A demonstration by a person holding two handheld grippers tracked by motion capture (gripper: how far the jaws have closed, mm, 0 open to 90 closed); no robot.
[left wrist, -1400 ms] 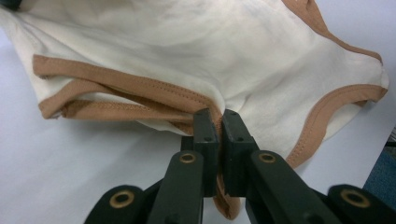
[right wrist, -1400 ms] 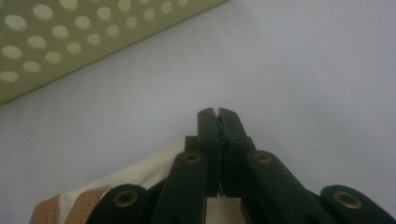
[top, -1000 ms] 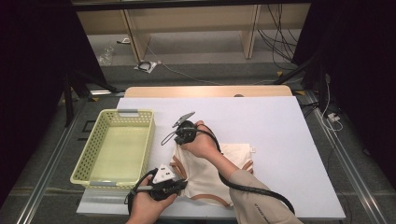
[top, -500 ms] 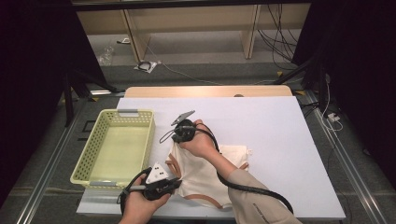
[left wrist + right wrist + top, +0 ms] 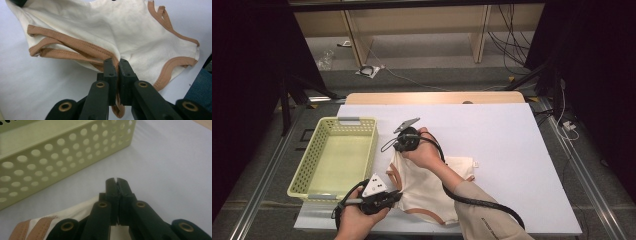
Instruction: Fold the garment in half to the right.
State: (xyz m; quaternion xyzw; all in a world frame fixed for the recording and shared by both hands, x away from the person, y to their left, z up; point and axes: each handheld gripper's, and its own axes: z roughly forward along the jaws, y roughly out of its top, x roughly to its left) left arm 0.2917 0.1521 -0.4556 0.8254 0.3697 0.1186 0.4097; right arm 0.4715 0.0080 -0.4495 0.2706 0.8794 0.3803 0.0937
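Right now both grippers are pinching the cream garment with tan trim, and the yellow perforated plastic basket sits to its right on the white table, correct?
Not quite: in the high view the yellow perforated plastic basket sits left of the cream garment with tan trim, not right. Left gripper and right gripper do pinch the garment on the white table.

Garment, cream with tan trim (image 5: 424, 187): in the high view its middle is covered by the right forearm, and its near-left corner by the left gripper (image 5: 396, 196). In the left gripper view its top is cut off by the picture's edge. Basket, yellow-green, perforated (image 5: 62, 152): cut off at top and left in the right gripper view. Fabric pinched between the right gripper's (image 5: 116, 180) jaws: hidden by them.
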